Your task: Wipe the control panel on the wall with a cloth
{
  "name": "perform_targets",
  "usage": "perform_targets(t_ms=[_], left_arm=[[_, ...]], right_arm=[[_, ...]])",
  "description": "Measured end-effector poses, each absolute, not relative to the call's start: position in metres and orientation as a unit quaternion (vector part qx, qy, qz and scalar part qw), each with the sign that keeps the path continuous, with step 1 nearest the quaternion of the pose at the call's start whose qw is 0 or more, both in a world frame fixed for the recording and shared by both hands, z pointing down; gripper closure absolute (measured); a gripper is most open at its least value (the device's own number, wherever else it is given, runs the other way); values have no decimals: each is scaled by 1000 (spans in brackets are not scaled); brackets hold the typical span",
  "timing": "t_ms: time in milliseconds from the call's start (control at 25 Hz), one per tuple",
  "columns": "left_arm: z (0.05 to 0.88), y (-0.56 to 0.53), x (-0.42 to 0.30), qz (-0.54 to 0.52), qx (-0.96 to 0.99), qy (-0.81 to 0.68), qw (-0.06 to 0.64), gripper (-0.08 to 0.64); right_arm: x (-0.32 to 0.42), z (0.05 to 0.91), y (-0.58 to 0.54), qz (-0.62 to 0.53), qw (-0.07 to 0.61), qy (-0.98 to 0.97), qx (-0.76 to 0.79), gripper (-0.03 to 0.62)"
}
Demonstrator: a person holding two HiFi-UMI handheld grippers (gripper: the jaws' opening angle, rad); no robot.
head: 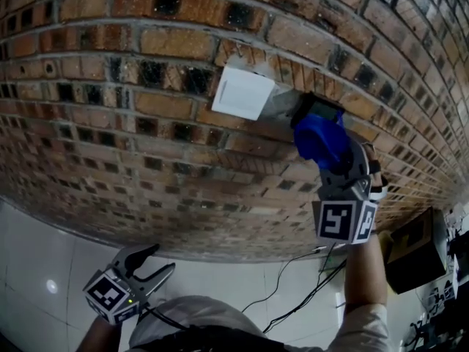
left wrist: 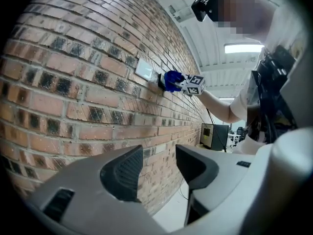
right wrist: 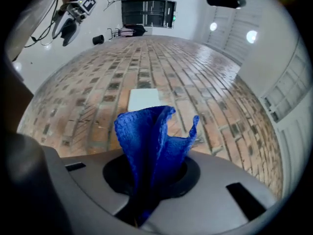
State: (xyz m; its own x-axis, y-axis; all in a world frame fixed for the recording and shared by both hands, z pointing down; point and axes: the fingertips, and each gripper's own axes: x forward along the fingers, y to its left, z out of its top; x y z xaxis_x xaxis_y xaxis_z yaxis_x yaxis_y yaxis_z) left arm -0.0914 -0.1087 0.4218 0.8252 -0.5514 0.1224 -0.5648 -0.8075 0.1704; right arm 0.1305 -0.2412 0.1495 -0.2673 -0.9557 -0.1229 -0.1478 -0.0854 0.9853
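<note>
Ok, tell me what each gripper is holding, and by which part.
The right gripper is shut on the blue cloth, pinching one bunched end while the rest fans out free. The left gripper holds nothing; its jaws stand apart.

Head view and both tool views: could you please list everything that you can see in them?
brick wall: one, red-brown, fills the view
control panel: one, white, on the wall
cloth: one, blue, in the right tool, right of the panel
cables: several, black, on the floor
box: one, dark, by the wall at right
left tool: one, grey, open, empty, held low
right tool: one, grey, shut on the cloth, at the wall
</note>
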Motion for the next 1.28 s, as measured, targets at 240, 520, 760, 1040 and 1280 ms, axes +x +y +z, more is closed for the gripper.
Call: perform_targets(t_ms=[240,520,760,1040,1280], left_arm=[[414,-111,-83,35,952,-289,89,354],[414,-112,-84,28,945,-313,88,354],[419,-110,-83,38,942,-318,95,354],[415,-107,-75,35,944,-317,88,354],[418,-106,-79,35,941,-323,96,354]], right_arm=[[134,101,-246,-570,323,-553,514,505],[129,143,-262,-583,369,-534,488,505],[129,195,-263,-565,381,-559,472,505],[133,256,-279,-522,420,-599,439,505],[131,195,-253,-551,373,-589,459,505]])
